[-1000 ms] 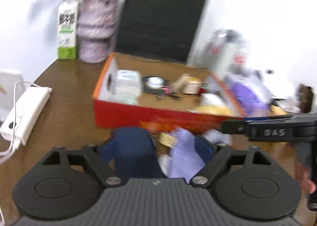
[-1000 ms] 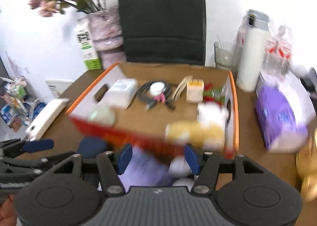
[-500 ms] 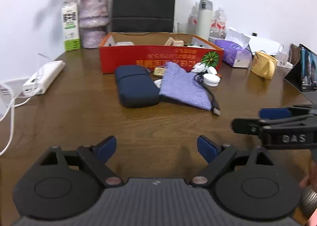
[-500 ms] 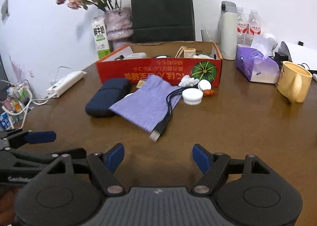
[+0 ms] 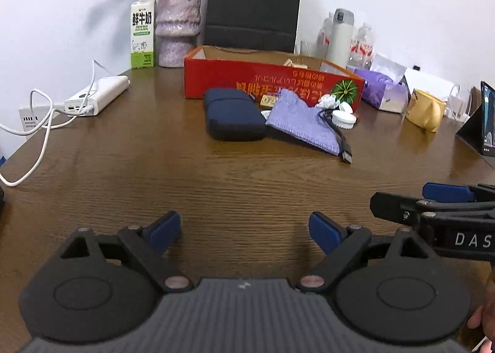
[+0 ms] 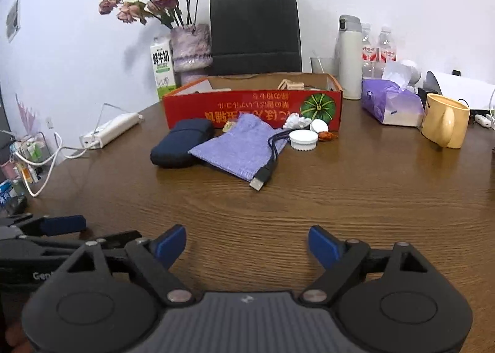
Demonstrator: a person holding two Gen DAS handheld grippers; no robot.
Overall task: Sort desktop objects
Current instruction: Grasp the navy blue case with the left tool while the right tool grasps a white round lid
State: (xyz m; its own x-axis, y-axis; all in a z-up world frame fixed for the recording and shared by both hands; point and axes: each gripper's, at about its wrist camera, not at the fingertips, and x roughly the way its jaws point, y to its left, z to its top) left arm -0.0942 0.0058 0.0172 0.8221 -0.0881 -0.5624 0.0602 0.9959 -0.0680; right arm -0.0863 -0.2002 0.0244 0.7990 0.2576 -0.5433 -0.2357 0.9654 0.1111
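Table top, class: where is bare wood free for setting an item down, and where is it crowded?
Free: the wide wood between both open grippers and the purple pouch; also between the power bank and the navy case. Crowded: the strip in front of the red box, where case, pouch, cable and white caps cluster.

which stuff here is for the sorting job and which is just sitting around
For the job: red box, navy case, purple pouch, black usb cable, white round caps.

Just lying about: yellow mug, tissue pack, milk carton, vase, power bank.
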